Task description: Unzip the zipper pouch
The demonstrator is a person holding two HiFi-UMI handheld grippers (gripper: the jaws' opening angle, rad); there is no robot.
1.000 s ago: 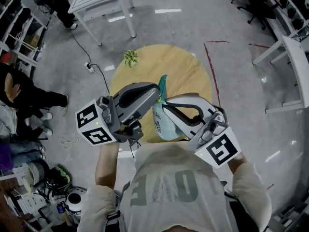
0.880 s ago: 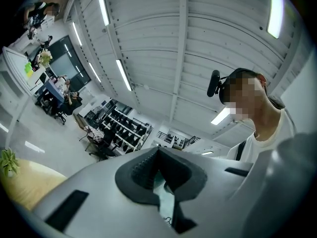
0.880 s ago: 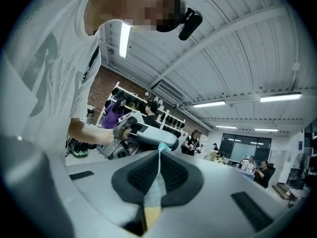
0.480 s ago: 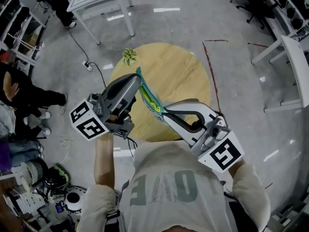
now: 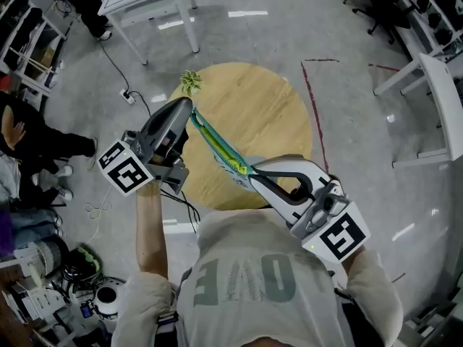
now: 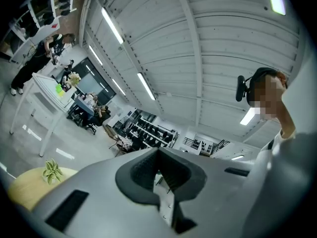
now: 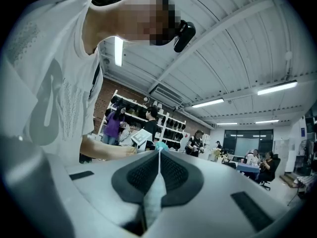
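the jaws of the right gripper are seen pressed together on a fold of the teal pouch, which is pinched at its lower end. the jaws of the left gripper are likewise closed, with only a thin pale sliver caught between them. it is judged to be the zipper pull or the pouch's other end, though which cannot be told. in the head view the pouch is held in the air as a taut strip, running from the left gripper at upper left of centre down to the right gripper at centre, above the round wooden table. the stretch is judged to give the zipper 1 fixed end to slide against. a small plant stands at the table's far edge, near the left gripper.
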